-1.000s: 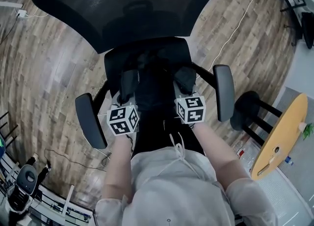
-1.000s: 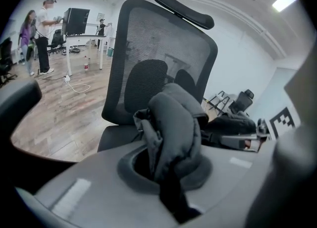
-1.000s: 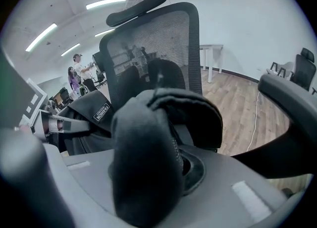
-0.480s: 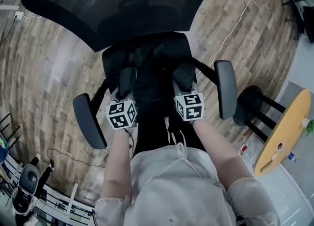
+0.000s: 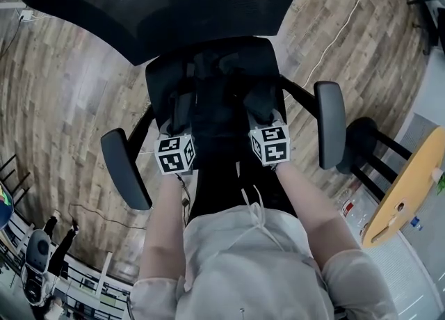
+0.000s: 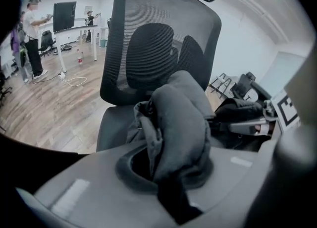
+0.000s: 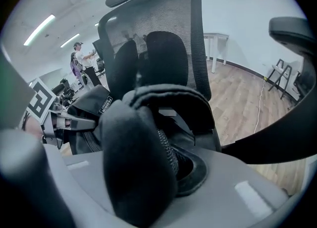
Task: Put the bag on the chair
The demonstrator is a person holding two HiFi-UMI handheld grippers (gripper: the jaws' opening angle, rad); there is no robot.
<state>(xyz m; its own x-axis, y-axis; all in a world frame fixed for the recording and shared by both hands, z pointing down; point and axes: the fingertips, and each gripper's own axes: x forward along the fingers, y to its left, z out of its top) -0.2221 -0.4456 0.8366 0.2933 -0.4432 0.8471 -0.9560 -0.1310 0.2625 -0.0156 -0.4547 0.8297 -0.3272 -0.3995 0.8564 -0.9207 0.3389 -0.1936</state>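
While the person (image 5: 240,263) in a pale top stands over the chair (image 5: 163,78), both bare forearms reach down toward its seat. At the near left, the left gripper (image 5: 182,111) has a fold of the bag (image 5: 217,117) bunched between its jaws. They are opening, with the dark cloth pressed between the pads and standing up out of them. Just to the right, the right gripper (image 5: 261,105) grasps another thick fold of the same black bag, a zipper showing at the pinch, and its jaws are opening too. The bag lies on the chair's seat between the two armrests (image 5: 125,169), stretched from the near edge toward the far side. Beyond it rises the black mesh backrest (image 5: 174,5). Wood-plank floor (image 5: 69,89) surrounds the chair. A black stool (image 5: 358,145) and a round yellow-topped desk (image 5: 410,186) stand to the right, and a white cable (image 5: 341,26) trails across the floor at the far right.
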